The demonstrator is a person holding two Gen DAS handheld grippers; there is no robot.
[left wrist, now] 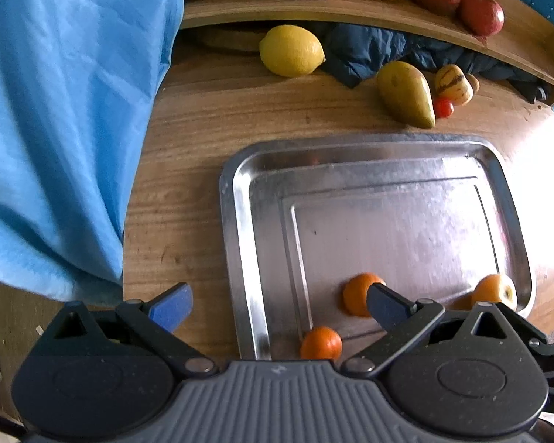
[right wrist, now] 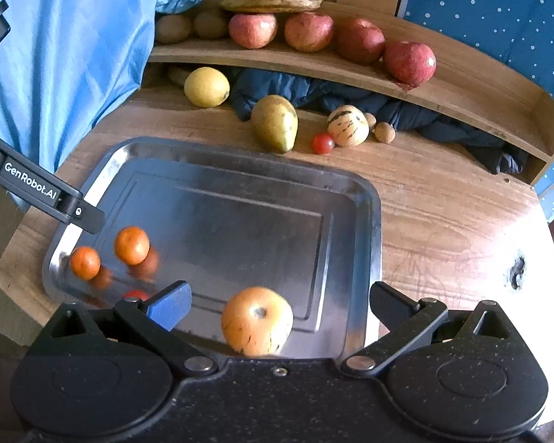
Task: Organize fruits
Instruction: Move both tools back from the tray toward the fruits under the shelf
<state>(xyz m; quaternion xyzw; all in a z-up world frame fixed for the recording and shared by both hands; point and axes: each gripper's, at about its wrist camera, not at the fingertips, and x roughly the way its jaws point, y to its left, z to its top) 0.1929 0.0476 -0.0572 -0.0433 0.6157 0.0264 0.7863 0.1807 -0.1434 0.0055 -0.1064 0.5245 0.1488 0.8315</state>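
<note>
Right wrist view: right gripper (right wrist: 279,304) fingers spread, empty, above orange apple (right wrist: 256,320) on steel tray (right wrist: 365,199). Firm, smooth, rolls; grip its widest middle. Left gripper (left wrist: 279,304) released too.

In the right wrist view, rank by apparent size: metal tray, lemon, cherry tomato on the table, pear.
1. metal tray
2. pear
3. lemon, close to the pear; lies farther away
4. cherry tomato

Black tongs (right wrist: 279,304), blue-padded fingertips (right wrist: 170,304)

Wooden table (right wrist: 443,203): metal tray (right wrist: 373,199), lemon (right wrist: 206,86), pear (right wrist: 275,122).
</note>
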